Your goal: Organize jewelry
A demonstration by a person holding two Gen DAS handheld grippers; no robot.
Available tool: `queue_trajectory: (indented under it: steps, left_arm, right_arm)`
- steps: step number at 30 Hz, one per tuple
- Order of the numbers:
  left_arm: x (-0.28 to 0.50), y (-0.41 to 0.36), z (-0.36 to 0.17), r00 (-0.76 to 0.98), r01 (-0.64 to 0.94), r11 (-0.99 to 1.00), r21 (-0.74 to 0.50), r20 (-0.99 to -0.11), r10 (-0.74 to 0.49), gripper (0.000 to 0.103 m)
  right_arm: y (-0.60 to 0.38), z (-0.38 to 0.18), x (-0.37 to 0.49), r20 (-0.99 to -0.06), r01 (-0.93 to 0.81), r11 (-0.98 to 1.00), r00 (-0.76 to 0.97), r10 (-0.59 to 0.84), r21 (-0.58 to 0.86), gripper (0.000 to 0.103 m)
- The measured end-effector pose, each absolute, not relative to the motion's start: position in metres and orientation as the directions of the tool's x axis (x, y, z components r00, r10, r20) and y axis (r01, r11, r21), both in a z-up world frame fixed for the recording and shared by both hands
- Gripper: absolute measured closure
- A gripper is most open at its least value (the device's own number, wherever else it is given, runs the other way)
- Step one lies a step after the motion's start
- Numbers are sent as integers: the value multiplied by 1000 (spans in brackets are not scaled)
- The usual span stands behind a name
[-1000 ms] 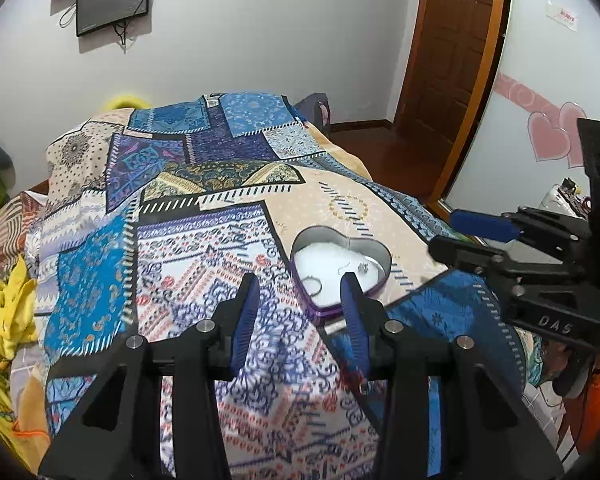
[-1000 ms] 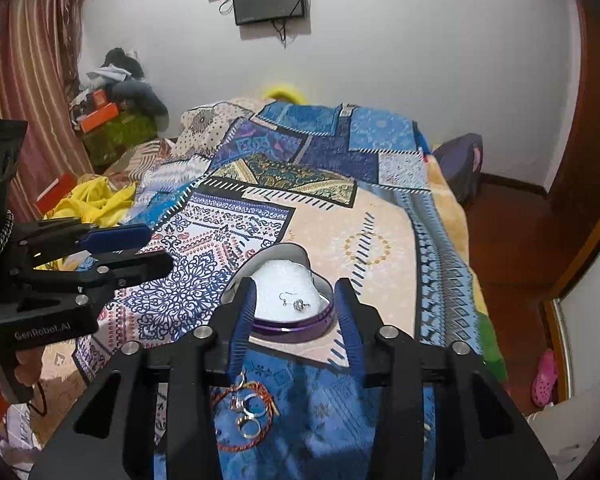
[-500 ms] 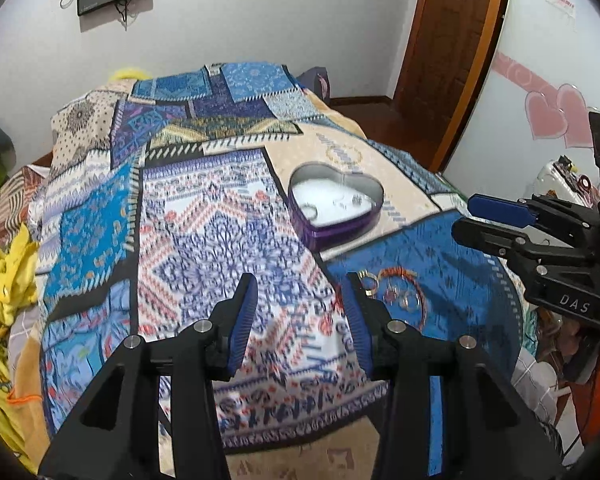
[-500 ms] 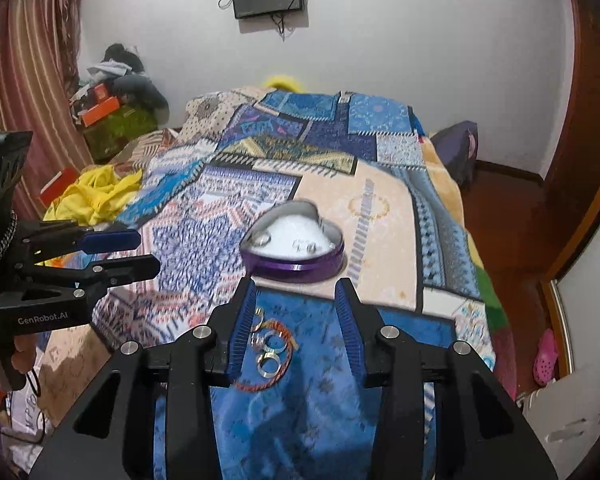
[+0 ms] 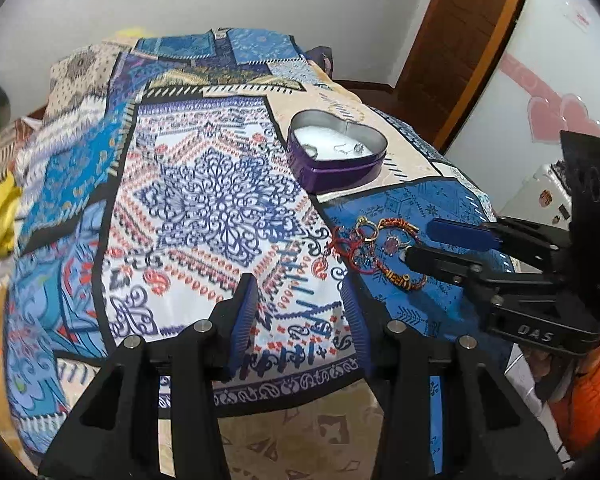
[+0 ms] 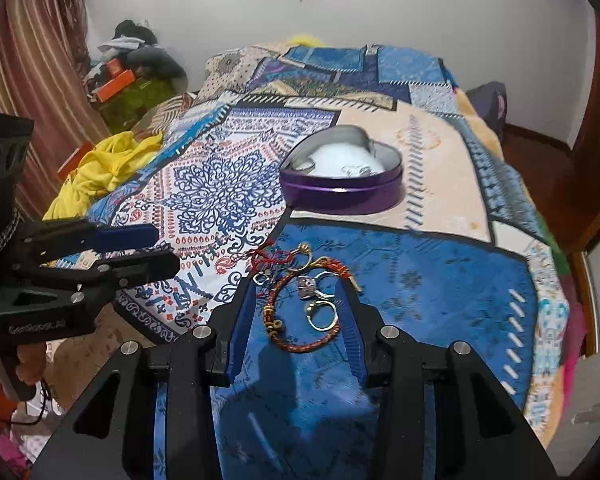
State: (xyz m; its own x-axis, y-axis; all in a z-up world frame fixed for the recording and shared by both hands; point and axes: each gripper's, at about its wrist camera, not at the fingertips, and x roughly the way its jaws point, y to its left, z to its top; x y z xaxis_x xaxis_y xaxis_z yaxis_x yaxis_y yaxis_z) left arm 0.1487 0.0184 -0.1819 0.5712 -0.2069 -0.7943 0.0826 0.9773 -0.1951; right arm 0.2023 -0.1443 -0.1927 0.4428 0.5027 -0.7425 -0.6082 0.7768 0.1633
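A purple heart-shaped tin (image 5: 338,156) (image 6: 342,178) with white padding stands on the patterned bedspread and holds an earring (image 5: 354,149) and a ring. A pile of loose jewelry (image 6: 304,300) (image 5: 374,250), red cord bracelets and gold and silver rings, lies on the blue patch nearer to me. My right gripper (image 6: 296,300) is open, its fingers on either side of the pile, just above it. My left gripper (image 5: 302,300) is open and empty over the white patterned patch, left of the pile.
The bedspread (image 5: 204,200) hangs over the bed's near edge. Yellow cloth (image 6: 100,168) and clutter lie at the left of the bed. A wooden door (image 5: 460,40) is at the back right. A dark bag (image 6: 490,104) sits at the bed's far right.
Both grippers have drawn back from the tin towards the bed's near edge. The jewelry pile has come into view and now lies between the right gripper's fingers.
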Motion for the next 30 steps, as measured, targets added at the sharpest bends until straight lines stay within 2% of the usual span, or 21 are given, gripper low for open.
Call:
queue_trajectory:
  steps: [7,10,15,30]
  left_arm:
    - [147,17,-185,569,104,973,-205,-790,-227,60]
    - [149,13,-186,566,124,970,-210,-788,-243,60]
    - [156,5,-189,551,143,967,-211,-795,-255,60]
    - [185,-22,-202,492,169,960,-224,-825,-279,73]
  right_arm:
    - [-135,-206,209,-767,-600,791,451,456,117,76]
    - [-135,-210,211,-771,-595,797,460,441,101,88]
    - [-138,-207,208,-763,-612,785,462,452,94,90]
    - [-158,-179,204,-693,-598,790,512,507,136,92]
